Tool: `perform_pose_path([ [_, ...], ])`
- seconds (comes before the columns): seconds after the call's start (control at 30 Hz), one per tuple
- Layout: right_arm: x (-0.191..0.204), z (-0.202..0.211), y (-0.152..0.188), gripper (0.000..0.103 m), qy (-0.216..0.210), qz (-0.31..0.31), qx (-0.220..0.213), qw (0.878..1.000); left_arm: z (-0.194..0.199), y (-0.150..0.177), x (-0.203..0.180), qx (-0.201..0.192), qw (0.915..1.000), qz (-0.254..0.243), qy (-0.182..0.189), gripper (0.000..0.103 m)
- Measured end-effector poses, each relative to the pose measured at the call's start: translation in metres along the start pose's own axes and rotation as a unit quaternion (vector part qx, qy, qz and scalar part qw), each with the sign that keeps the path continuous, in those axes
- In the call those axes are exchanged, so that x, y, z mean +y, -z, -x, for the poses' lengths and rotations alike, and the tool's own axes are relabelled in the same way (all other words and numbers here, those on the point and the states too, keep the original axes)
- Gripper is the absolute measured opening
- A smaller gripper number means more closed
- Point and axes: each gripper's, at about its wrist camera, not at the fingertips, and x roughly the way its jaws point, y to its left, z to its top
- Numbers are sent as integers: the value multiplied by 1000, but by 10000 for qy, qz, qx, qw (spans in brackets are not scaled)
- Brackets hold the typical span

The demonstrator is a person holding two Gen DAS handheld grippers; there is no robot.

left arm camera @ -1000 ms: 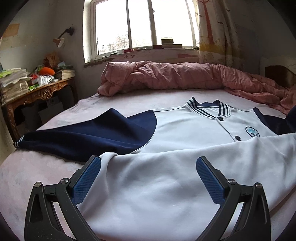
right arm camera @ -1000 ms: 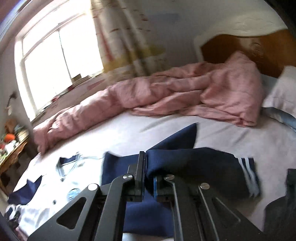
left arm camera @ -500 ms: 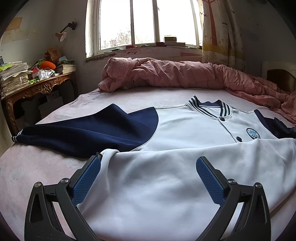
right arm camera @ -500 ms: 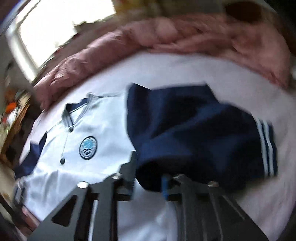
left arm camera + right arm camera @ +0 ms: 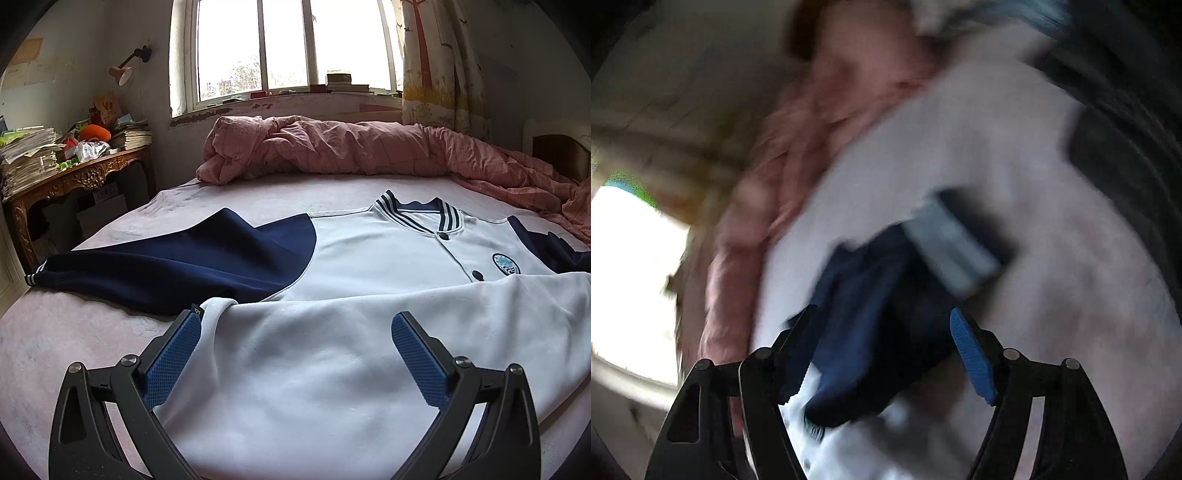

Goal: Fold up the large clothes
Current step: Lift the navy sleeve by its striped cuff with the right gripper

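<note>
A white jacket (image 5: 369,258) with navy sleeves and a striped collar lies face up on the bed, its lower half folded up over the body. One navy sleeve (image 5: 166,266) stretches out to the left. My left gripper (image 5: 295,321) is open and empty above the folded white hem. In the blurred right wrist view, my right gripper (image 5: 882,317) is open, and the other navy sleeve (image 5: 871,306) with its striped cuff (image 5: 953,247) lies loose between the fingers, over the white body.
A crumpled pink quilt (image 5: 351,147) runs along the far side of the bed under the window. A carved wooden desk (image 5: 81,177) piled with books stands at the left. The pale bed sheet (image 5: 74,339) surrounds the jacket.
My right gripper carried the navy sleeve over the white body, then opened and let it go. It now swings fast, blurring its view. My left gripper stayed open and drifted slightly.
</note>
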Motion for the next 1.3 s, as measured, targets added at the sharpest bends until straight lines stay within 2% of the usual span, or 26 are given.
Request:
perform_pose_path([
  [0.1, -11, -18, -11, 71, 208, -17, 25, 9998, 1, 0, 0, 4, 10000, -16, -1, 103],
  [0.17, -15, -25, -16, 71, 131, -6, 60, 9999, 1, 0, 0, 9, 10000, -16, -4, 103],
  [0.27, -12, -32, -22, 71, 117, 347, -23, 9993, 1, 0, 0, -1, 10000, -16, -3, 103],
  [0.33, -14, -41, -26, 61, 175, 380, -92, 9991, 1, 0, 0, -6, 10000, -19, -3, 103],
  [0.4, -17, -46, -32, 36, 223, 339, -184, 9990, 1, 0, 0, 0, 10000, -20, -6, 103],
  [0.43, -19, -49, -35, 31, 188, 341, -194, 9991, 1, 0, 0, -1, 10000, -25, -9, 103],
  [0.47, -21, -52, -39, 18, 120, 341, -185, 9992, 1, 0, 0, 1, 10000, -23, -8, 103],
  [0.5, -24, -55, -43, 7, -17, 309, -144, 9994, 1, 0, 0, 0, 10000, -22, -7, 103],
  [0.6, -20, -58, -51, 6, -499, 366, 122, 9980, 1, 0, -1, -4, 10000, -20, -5, 103],
  [0.67, -2, -55, -53, 4, -829, 819, 299, 9927, 1, -1, -1, -14, 10000, -25, -8, 103],
  [0.73, 22, -41, -50, 1, -1562, 1279, 422, 9785, 1, -1, -1, -11, 10000, -28, -9, 103],
  [0.83, 54, -16, -37, 1, -2345, 1915, 517, 9517, 1, -1, -1, -9, 10000, -24, -9, 103],
  [0.9, 75, 0, -21, 1, -2244, 2507, 397, 9409, 1, -1, -1, -4, 10000, -24, -9, 103],
  [0.97, 83, 4, -14, 1, -1665, 2730, 247, 9472, 1, -1, -1, -11, 10000, -23, -9, 103],
  [1.0, 81, 4, -15, 1, -1376, 2641, 30, 9546, 1, -1, -1, -12, 10000, -26, -10, 103],
  [1.07, 72, -3, -22, 2, -932, 2349, -70, 9675, 1, -1, -1, -7, 10000, -32, -11, 103],
  [1.13, 62, -17, -33, 19, -610, 2110, 111, 9755, 0, -1, -1, 1, 10000, -52, -10, 103],
  [1.17, 55, -25, -39, 42, -503, 1959, 240, 9790, 1, 0, -2, 0, 10000, -64, -7, 103],
  [1.2, 49, -30, -44, 58, -532, 1867, 324, 9804, 1, 0, -2, -3, 10000, -71, -9, 103],
  [1.3, 39, -45, -54, 59, -396, 1844, 476, 9809, 1, 0, -2, -7, 10000, -83, -10, 103],
])
